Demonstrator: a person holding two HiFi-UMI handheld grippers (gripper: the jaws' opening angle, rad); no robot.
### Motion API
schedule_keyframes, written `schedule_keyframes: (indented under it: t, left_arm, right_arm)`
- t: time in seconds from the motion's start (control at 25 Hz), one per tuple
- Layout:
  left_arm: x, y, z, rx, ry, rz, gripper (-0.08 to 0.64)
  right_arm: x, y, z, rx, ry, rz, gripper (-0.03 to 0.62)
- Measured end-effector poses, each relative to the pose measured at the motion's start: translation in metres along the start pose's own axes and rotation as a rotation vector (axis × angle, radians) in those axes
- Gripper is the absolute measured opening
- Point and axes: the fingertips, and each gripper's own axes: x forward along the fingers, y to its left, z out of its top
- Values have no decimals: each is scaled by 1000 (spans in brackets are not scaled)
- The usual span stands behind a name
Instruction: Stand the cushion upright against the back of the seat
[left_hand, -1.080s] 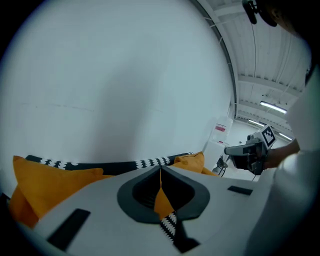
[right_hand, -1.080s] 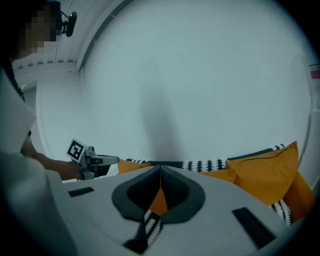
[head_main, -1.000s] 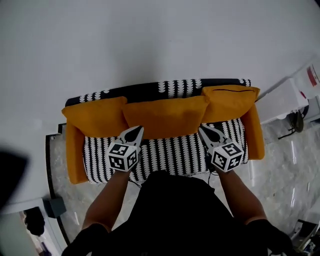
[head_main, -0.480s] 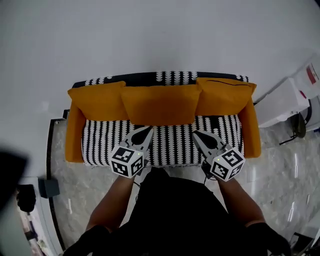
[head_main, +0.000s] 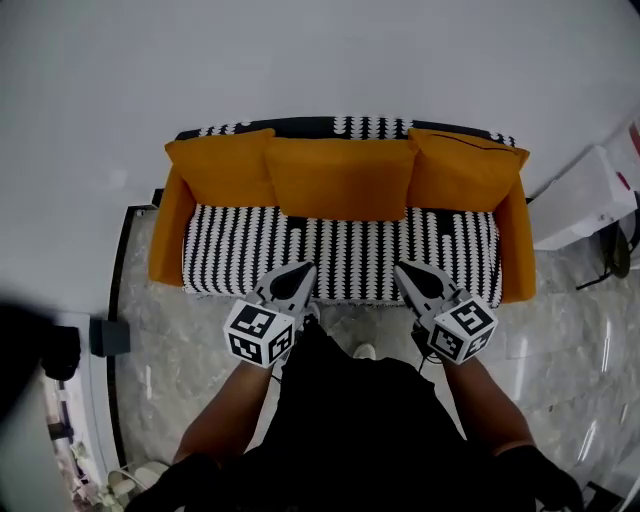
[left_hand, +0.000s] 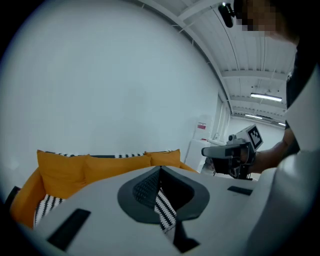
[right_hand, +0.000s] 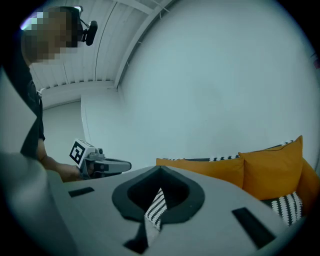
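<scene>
Three orange cushions stand upright along the sofa's back: the left one (head_main: 222, 165), the middle one (head_main: 340, 178) and the right one (head_main: 462, 168). Below them lies the black-and-white striped seat (head_main: 340, 245). My left gripper (head_main: 303, 268) and right gripper (head_main: 402, 268) hover side by side over the seat's front edge, both shut and empty, well short of the cushions. In the left gripper view the jaws (left_hand: 160, 169) meet with nothing between them, and the cushions (left_hand: 115, 167) show beyond. The right gripper view shows its jaws (right_hand: 160, 170) pressed together too, with a cushion (right_hand: 272, 170) at the right.
Orange armrests (head_main: 168, 235) close both ends of the sofa. A white cabinet (head_main: 590, 200) stands to its right, and a dark box (head_main: 110, 335) sits on the marble floor (head_main: 200, 320) at the left. A white wall rises behind the sofa.
Both grippers have drawn back from the middle cushion to the seat's front edge, still shut. The view has backed away, and floor now shows in front of the sofa.
</scene>
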Motion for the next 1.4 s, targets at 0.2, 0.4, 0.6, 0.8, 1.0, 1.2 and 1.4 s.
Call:
schedule_keyframes:
  t: [0.2, 0.4, 0.6, 0.8, 1.0, 1.2, 1.4]
  left_arm:
    - [-32, -4, 14, -40, -59, 36, 16]
    - [-62, -9, 28, -4, -85, 25, 16]
    - [-99, -1, 21, 15, -84, 9, 16]
    - [-139, 18, -6, -54, -51, -14, 17]
    - [-170, 21, -21, -69, -53, -79, 17]
    - [-182, 9, -28, -30, -49, -155, 16]
    - [-187, -2, -31, -12, -52, -184, 15]
  right_arm:
    - [-19, 22, -8, 9, 0, -10, 37]
    - [-19, 45, -8, -10, 8, -27, 37]
    - [-8, 83, -10, -14, -7, -63, 36]
    - [-6, 133, -19, -7, -19, -112, 35]
    - [-10, 174, -39, -16, -5, -166, 35]
    - [-22, 194, -44, -3, -35, -223, 35]
    - [-34, 198, -49, -1, -43, -240, 35]
